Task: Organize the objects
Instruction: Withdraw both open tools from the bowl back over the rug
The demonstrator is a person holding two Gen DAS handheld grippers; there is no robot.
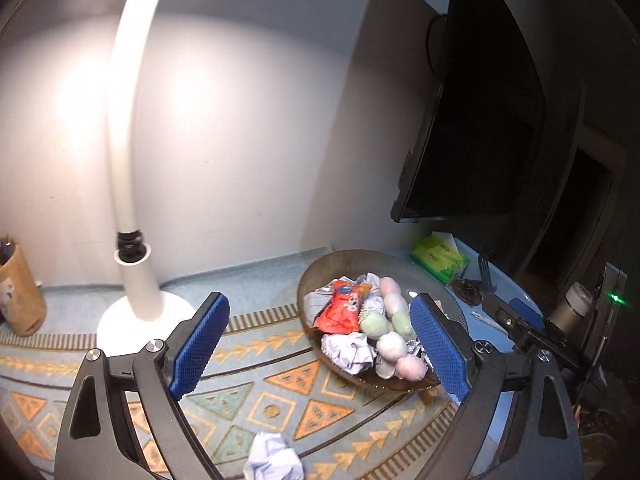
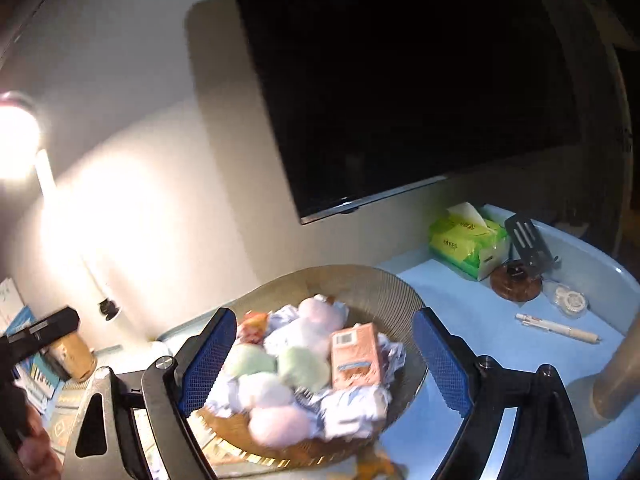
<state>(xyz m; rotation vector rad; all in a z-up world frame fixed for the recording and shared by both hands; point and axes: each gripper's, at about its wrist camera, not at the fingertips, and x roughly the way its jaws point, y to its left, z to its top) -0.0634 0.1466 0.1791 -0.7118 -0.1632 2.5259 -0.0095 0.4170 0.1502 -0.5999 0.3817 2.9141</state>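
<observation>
The left gripper [image 1: 320, 344] fills the foreground of its own view, its blue pads [image 1: 199, 346] spread wide with nothing between them but the patterned cloth [image 1: 280, 396] below. A crumpled paper ball [image 1: 274, 458] lies on that cloth just in front of the bowl [image 1: 320, 272], nearer the camera and apart from its rim. The bowl, ribbed and brownish, sits on the table and holds the gathered things: a red snack packet [image 1: 344, 306] at its left side, a string of pastel puffs [image 1: 394, 330] in pink, green and white through its middle, and more paper balls [image 1: 352, 354] around them. The left gripper's right pad overlaps the bowl's near right edge in the picture; whether it touches cannot be told. The right gripper [image 2: 324, 364] is also wide open and grips nothing; the bowl's contents show between its pads, blurred. There an orange carton [image 2: 356, 356] lies on top of the heap, tilted, toward the bowl's right side. Left of the bowl stands a white lamp [image 1: 136, 280] on a round base, and farther left a tan cup [image 1: 18, 292]. Behind and right of the bowl are a green tissue pack [image 2: 468, 246], a dark spatula [image 2: 528, 240], a brown round lid [image 2: 516, 284], a tape roll [image 2: 572, 302] and a white pen [image 2: 560, 328] on the blue tabletop. A dark screen [image 2: 400, 80] hangs on the wall above the bowl.
</observation>
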